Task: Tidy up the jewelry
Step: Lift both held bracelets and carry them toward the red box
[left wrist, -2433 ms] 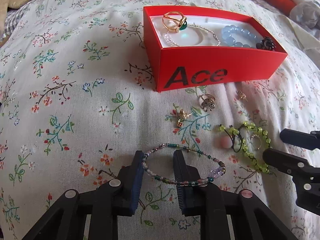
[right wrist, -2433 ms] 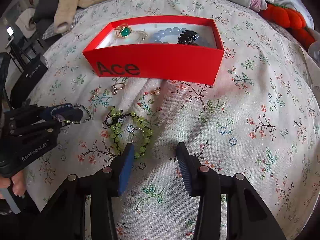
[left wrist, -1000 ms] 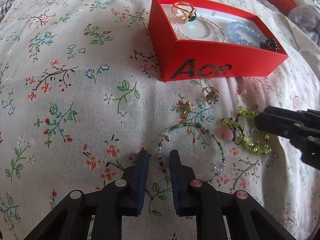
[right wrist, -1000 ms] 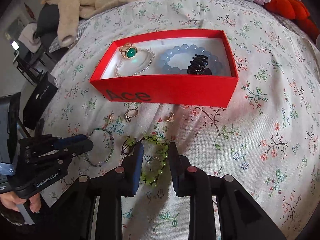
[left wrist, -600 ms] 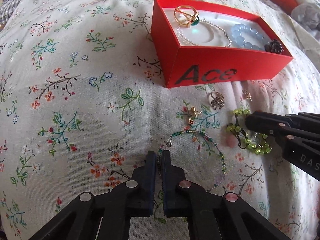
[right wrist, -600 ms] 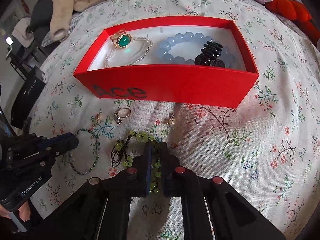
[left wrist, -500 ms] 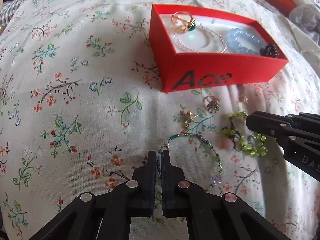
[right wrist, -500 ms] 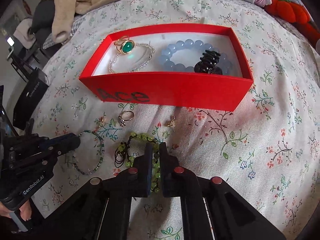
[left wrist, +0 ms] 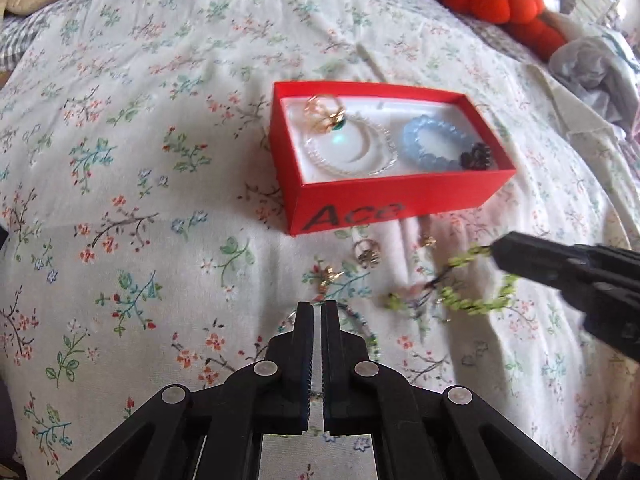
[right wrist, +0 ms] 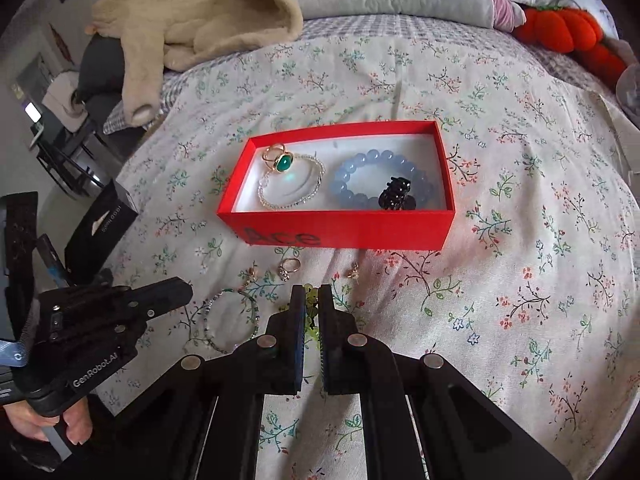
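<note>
The left gripper (left wrist: 321, 312) has its fingers pressed together on the near edge of the thin multicolour beaded bracelet (right wrist: 232, 318), whose loop hangs out beyond and to the right of the tips, just over the floral bedspread (left wrist: 120, 208). The right gripper (right wrist: 313, 300) is likewise clamped, pinching the green beaded bracelet (left wrist: 472, 300) between its fingers; in the left wrist view that bracelet dangles below the tips, clear of the cloth or nearly so. Straight ahead of both grippers stands the red box (right wrist: 344, 234), its long side facing them, so each load has to travel forward and over the near wall. The right gripper looks the nearer to that wall. Inside already lie a green-stone ring (right wrist: 280, 160), a clear beaded bracelet (right wrist: 292, 192), a blue bead bracelet (right wrist: 380, 178) and a black hair claw (right wrist: 396, 194). A small ring (right wrist: 290, 267) and two earrings (right wrist: 354, 271) lie on the bedspread between fingers and box.
</note>
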Available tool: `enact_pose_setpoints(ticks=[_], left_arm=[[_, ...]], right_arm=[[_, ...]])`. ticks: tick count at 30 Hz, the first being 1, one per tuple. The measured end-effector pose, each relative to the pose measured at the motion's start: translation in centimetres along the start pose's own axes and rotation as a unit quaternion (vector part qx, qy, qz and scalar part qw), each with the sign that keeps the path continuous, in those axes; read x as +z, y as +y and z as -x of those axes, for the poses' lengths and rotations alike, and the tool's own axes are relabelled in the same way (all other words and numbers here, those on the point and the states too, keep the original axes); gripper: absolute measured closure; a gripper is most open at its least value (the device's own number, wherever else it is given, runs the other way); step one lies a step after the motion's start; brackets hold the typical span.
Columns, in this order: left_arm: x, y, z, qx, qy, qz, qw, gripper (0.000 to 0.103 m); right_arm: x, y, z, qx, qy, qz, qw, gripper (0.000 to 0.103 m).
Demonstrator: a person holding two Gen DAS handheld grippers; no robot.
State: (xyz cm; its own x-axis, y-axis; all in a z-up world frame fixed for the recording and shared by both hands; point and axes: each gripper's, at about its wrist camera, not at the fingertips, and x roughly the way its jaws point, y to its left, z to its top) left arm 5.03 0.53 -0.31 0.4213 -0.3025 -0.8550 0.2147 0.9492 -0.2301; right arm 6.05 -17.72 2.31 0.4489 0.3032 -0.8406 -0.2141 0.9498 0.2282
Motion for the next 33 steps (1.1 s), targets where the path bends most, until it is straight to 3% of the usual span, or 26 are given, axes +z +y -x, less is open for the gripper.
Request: enact_pose_setpoints(ticks=[3, 6, 7, 10, 12, 15, 26, 33], left_arm=[[-0.4, 0.4, -1.3, 0.013, 0.020, 0.012, 0.9996, 0.103], [-0.8, 0.8, -3.2, 0.031, 0.046, 0.011, 0.9984, 0.088], [-1.0, 1.0, -3.9, 0.038, 0.057, 0.013, 0.9976, 0.088], [-1.2, 1.2, -4.7, 0.042, 0.058, 0.016, 0.9973, 0.089], [-1.2, 0.7, -4.6, 0.050, 0.058, 0.005, 0.9971, 0.101], [-1.2, 0.3, -4.5, 0.058, 0.056, -0.005, 0.9967, 0.103], [1.0, -2.1, 0.1, 0.016, -0.011, -0.024, 0.9995, 0.103], [4.2, -3.3, 2.6, -0.024, -0.069, -0.015, 0.9972, 0.103]], right_arm=[[0.1, 0.0, 0.8, 0.008, -0.007, -0.005, 1.000, 0.097], [0.1, -0.2, 1.5, 0.011, -0.010, -0.007, 1.000, 0.097], [0.1, -0.2, 1.6, 0.012, -0.009, -0.007, 1.000, 0.097], [0.0, -0.4, 1.7, 0.013, -0.009, -0.009, 1.000, 0.097], [0.1, -0.7, 1.8, 0.015, -0.009, -0.012, 1.000, 0.097], [0.2, -0.9, 2.1, 0.017, -0.013, -0.015, 1.000, 0.097], [1.8, -1.5, 4.1, 0.032, -0.050, -0.026, 0.998, 0.097], [3.7, -1.7, 5.4, 0.032, -0.089, -0.032, 0.995, 0.097]])
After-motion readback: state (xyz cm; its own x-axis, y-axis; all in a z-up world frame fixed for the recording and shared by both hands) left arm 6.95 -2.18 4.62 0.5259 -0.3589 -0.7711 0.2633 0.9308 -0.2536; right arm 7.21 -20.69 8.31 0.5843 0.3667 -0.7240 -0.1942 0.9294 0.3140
